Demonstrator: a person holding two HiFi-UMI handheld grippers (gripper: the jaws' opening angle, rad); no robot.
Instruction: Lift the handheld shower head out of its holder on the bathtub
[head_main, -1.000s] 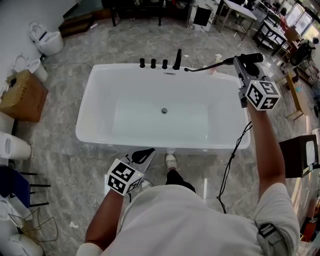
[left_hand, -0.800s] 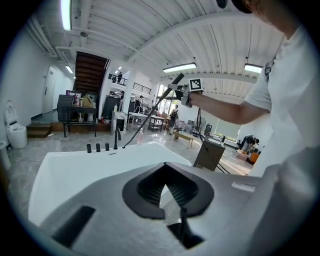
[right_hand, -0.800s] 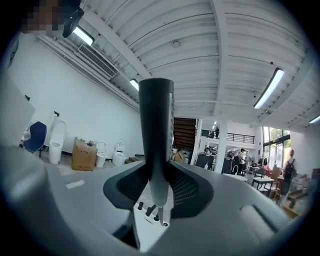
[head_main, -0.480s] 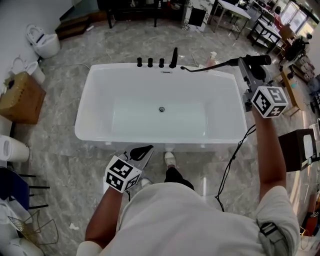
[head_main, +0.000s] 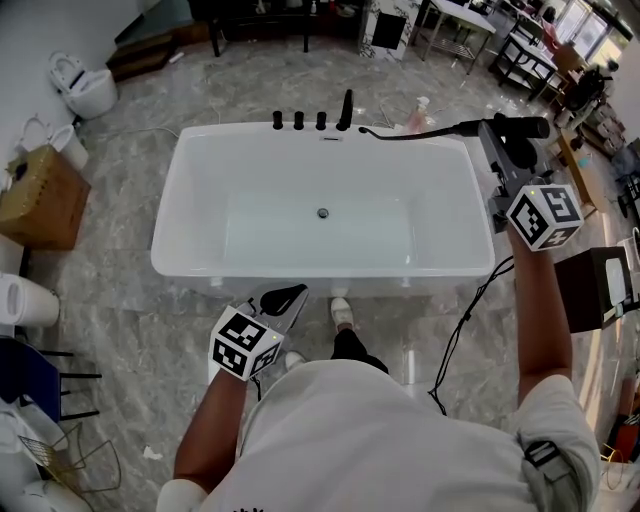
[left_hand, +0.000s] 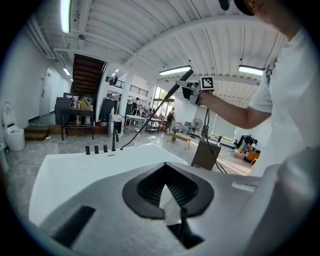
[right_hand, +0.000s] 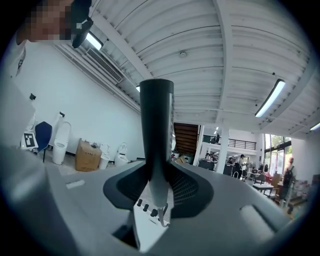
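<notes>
**A:** Left tongs (head_main: 283, 298): pressed together, nothing in them, low at the near side of the bathtub (head_main: 180, 200). Task status?

**B:** Lift looks done. The hose (head_main: 415, 131) runs from the far rim across to the right tongs (head_main: 503, 132). They pinch the shower head (head_main: 530, 126) by its handle, up off the tub's right end.

**A:** Anything left?

**B:** Little, I judge.

**A:** Unclear?

**B:** The holder. I can't pick it out among the black fittings (head_main: 310, 120), well apart from both tongs. Spray face hidden.
</notes>
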